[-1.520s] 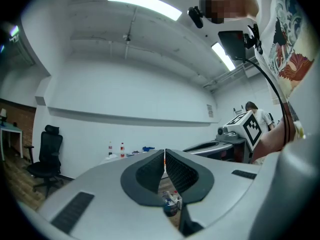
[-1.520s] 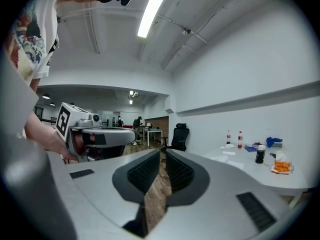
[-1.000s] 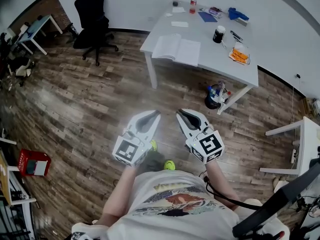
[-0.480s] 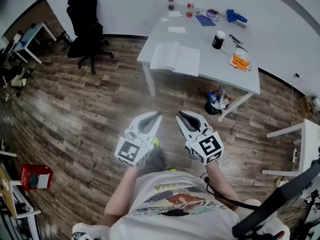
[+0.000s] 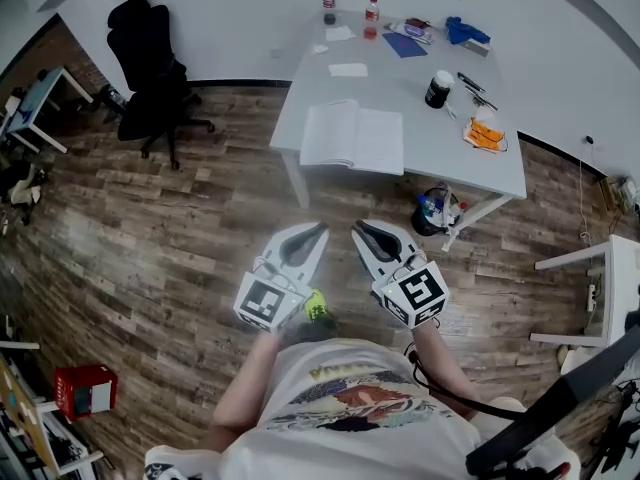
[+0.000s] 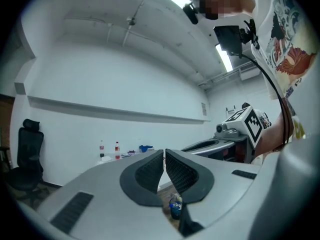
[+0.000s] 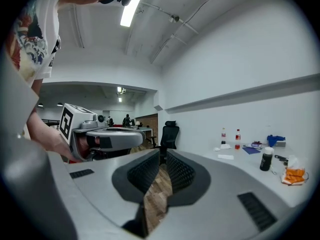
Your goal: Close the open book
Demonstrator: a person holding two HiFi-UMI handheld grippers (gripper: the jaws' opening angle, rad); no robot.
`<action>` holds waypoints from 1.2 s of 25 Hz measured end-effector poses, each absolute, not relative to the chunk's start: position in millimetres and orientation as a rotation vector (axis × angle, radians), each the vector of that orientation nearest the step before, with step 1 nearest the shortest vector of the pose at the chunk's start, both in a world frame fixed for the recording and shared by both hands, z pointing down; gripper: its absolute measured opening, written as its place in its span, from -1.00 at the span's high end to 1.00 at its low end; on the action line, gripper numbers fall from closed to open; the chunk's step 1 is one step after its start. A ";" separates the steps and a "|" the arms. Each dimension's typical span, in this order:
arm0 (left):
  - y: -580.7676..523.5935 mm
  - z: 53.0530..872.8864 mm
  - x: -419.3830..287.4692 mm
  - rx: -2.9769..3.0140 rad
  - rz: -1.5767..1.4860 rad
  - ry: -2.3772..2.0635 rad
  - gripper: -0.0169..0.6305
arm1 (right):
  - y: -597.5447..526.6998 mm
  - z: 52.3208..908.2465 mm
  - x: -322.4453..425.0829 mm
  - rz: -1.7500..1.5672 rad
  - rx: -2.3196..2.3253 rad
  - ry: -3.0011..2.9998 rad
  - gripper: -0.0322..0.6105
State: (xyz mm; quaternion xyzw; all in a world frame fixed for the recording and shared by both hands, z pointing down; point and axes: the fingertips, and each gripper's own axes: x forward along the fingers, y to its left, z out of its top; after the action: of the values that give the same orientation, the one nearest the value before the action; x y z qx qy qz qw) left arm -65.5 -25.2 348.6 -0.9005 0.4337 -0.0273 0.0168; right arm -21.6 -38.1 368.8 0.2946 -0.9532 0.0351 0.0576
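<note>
Both pairs of jaws were seen pressed together on nothing, the left gripper (image 6: 164,156) and right gripper (image 7: 163,160) held level and side by side, pointed toward the table (image 5: 440,128), apparently because no grip was yet called for. The open book (image 5: 352,138) was laid flat, pages up, at the table's near edge by its left corner, well apart from both grippers.

You wore a white short-sleeved T-shirt (image 5: 350,408) with a red, blue and black print, and a neon-yellow shoe (image 5: 316,303). Your pale grey left gripper (image 5: 318,232) and right gripper (image 5: 360,230) had black ribbed pads (image 6: 147,173) and black-and-white marker cubes (image 5: 420,293); a thin black cable (image 5: 450,396) ran from your right wrist
</note>
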 end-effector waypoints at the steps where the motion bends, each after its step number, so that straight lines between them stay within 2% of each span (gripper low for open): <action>1: -33.8 350.8 -71.1 -2.808 -0.088 1.340 0.91 | -46.6 369.1 -27.4 0.107 0.902 -2.886 0.80; 16: -133.1 370.4 -126.0 -2.897 -0.117 1.166 0.91 | -144.9 387.3 -80.7 0.114 1.047 -2.811 0.80; 23: -150.4 383.4 -132.2 -2.931 -0.105 1.193 0.91 | -166.6 397.3 -87.0 0.115 1.018 -2.772 0.67; 30: -183.5 382.3 -130.7 -2.909 -0.095 1.240 0.91 | -195.0 401.3 -93.5 0.087 0.936 -2.781 0.67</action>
State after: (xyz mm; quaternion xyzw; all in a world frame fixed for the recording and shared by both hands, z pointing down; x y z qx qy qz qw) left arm -130.7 -183.5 382.3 -0.9194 0.3919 -0.0301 -0.0112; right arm -93.5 -195.0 401.3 0.3172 -0.9423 0.0294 0.1030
